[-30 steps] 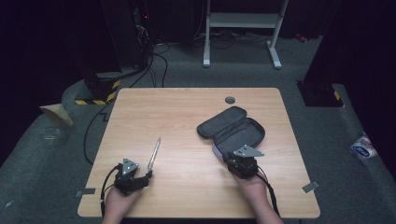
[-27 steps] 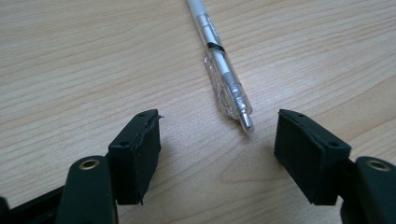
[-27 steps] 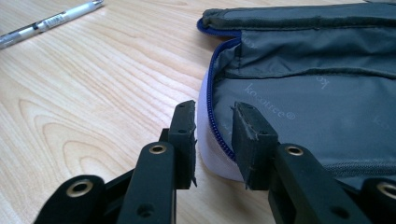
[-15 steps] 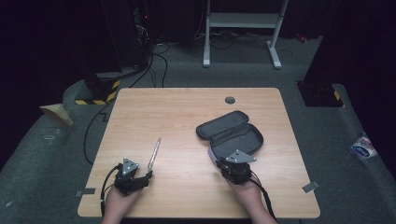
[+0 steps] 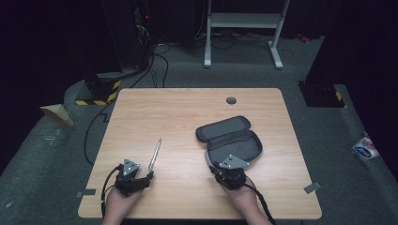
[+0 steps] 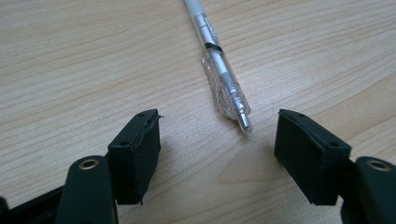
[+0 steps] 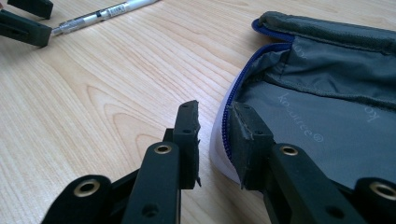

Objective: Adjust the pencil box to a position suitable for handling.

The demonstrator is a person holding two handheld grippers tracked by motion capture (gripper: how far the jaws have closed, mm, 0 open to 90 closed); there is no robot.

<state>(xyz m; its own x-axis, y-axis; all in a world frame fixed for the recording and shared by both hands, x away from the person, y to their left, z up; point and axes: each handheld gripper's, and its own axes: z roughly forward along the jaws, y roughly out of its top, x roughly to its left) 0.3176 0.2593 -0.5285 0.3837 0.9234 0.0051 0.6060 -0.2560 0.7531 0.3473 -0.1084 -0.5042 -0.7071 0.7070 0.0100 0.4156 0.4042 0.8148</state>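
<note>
Left tongs (image 6: 217, 140) stand open, low over the desk (image 5: 187, 108), the pen's (image 6: 219, 70) button end lying just between the jaw tips, untouched. Right tongs (image 7: 215, 126) straddle the near rim of the open grey case (image 7: 322, 107), one jaw inside, one outside, with a gap remaining; both hands enter from the desk's near edge.

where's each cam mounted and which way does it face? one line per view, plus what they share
High view: fixed above the person's side, looking forward and down at the table; both hands, left gripper and right gripper enter from the bottom.
Left gripper view: rides the left gripper, looks along its spread jaws at the pen.
Right gripper view: rides the right gripper, jaws straddling the open pouch rim.
Shared: pen, pouch and left gripper show in both the high and right gripper views.
</note>
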